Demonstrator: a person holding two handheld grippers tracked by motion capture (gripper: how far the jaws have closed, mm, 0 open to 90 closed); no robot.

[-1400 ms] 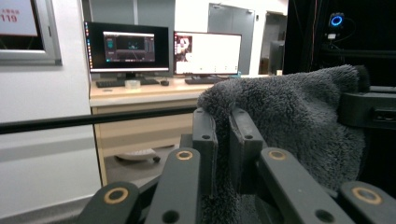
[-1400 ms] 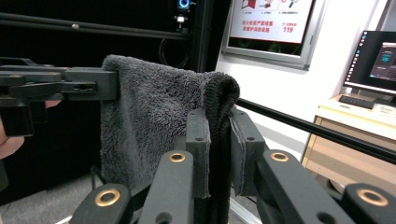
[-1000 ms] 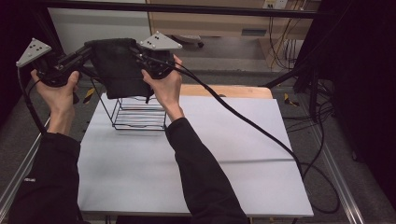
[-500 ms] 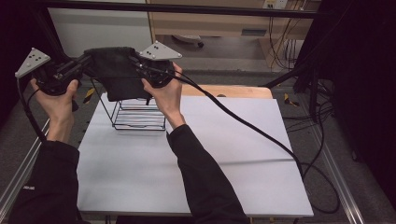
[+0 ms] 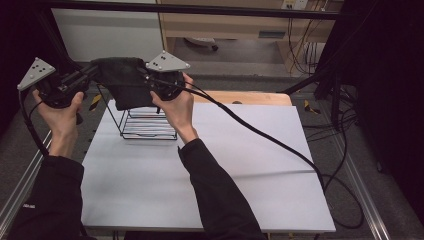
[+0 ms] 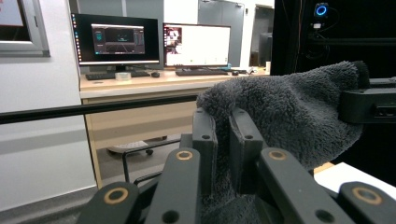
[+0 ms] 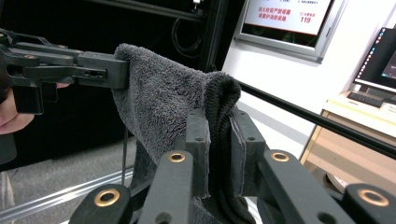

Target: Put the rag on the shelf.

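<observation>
We are holding one dark grey towel [image 5: 125, 85] up in the air, stretched between our two grippers, just above one black wire rack [image 5: 148, 121] that stands near the far left part of the white table [image 5: 240, 165]. The left gripper [image 6: 223, 140] is pinched tight on one end of the towel, and the right gripper [image 7: 219, 144] is pinched tight on the other end, so both are grasping the cloth. Nobody told us the job, but we guess the towel is meant to go on or in the rack. If so, the picking up is done, and the lowering and letting go are not yet done. Counting things, we see one towel, one rack, one table, two grippers and two hands. Far behind, in the left gripper view, sit two computer screens [image 6: 116, 39] on a desk.
</observation>
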